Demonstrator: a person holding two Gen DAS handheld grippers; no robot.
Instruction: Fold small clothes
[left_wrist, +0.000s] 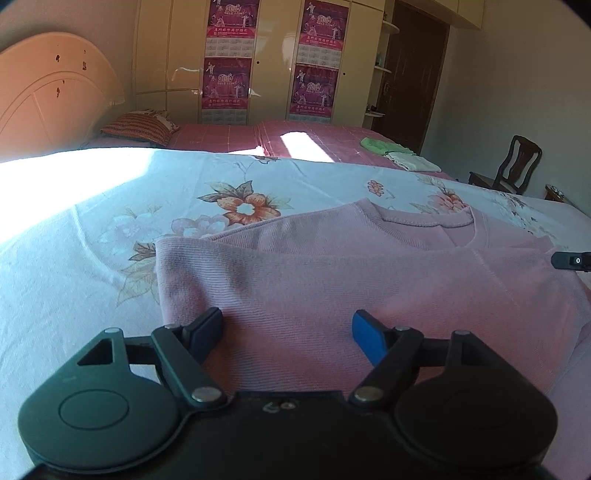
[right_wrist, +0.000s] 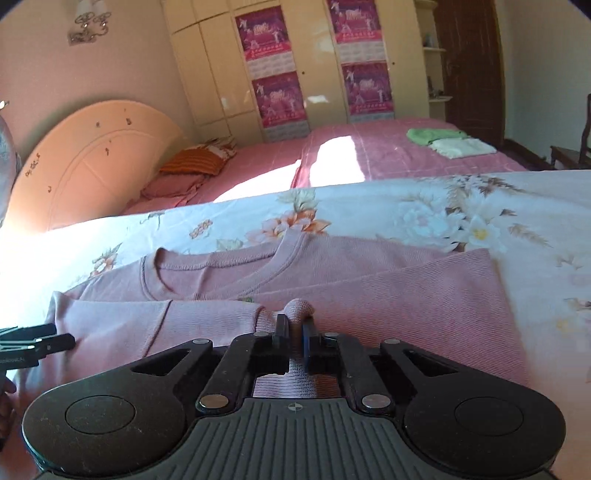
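Left gripper (left_wrist: 288, 332): fingers spread wide, nothing between them, hovering over near left part of pink sweater (left_wrist: 332, 280). Sweater flat on floral sheet (left_wrist: 92, 229), neckline away from cameras, side panel folded over body. Right gripper (right_wrist: 295, 332): fingers pressed together, pinching small raised fold of sweater near its lower middle. Behind: pink bed (right_wrist: 388, 147) with striped pillow (right_wrist: 195, 162), folded green and white cloths (right_wrist: 447, 142), wardrobe with posters (right_wrist: 277, 66).

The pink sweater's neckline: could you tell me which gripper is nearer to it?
Right. The right gripper pinches sweater fabric just below the neckline; the open left gripper sits lower over the body.
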